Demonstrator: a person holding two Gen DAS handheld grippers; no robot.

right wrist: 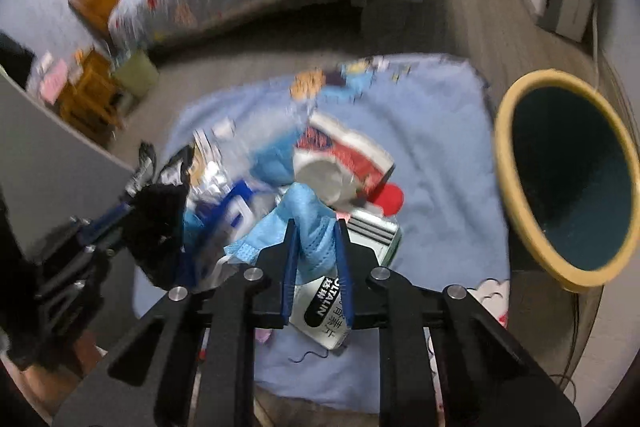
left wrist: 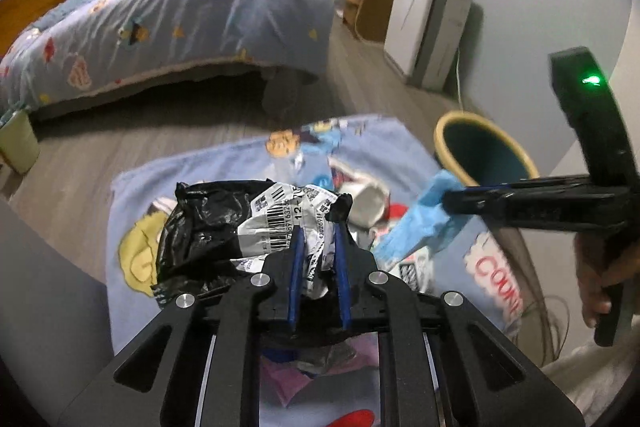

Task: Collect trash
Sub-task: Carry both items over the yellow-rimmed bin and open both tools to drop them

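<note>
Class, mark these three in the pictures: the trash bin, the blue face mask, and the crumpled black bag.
trash bin (right wrist: 505,163): right wrist view, on its yellow rim.
blue face mask (right wrist: 316,227): right wrist view, on the fold between the gripper fingers.
crumpled black bag (left wrist: 200,231): left wrist view, on its black plastic.

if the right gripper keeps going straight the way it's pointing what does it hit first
Likely the white cup lying on the blue blanket, just beyond the blue face mask the right gripper holds; depth is unclear.

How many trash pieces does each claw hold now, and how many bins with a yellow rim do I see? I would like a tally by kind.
Black plastic bag with barcode label, in the left claw: 1
Blue face mask, in the right claw: 1
Yellow-rimmed bin: 1
Total: 3
</note>
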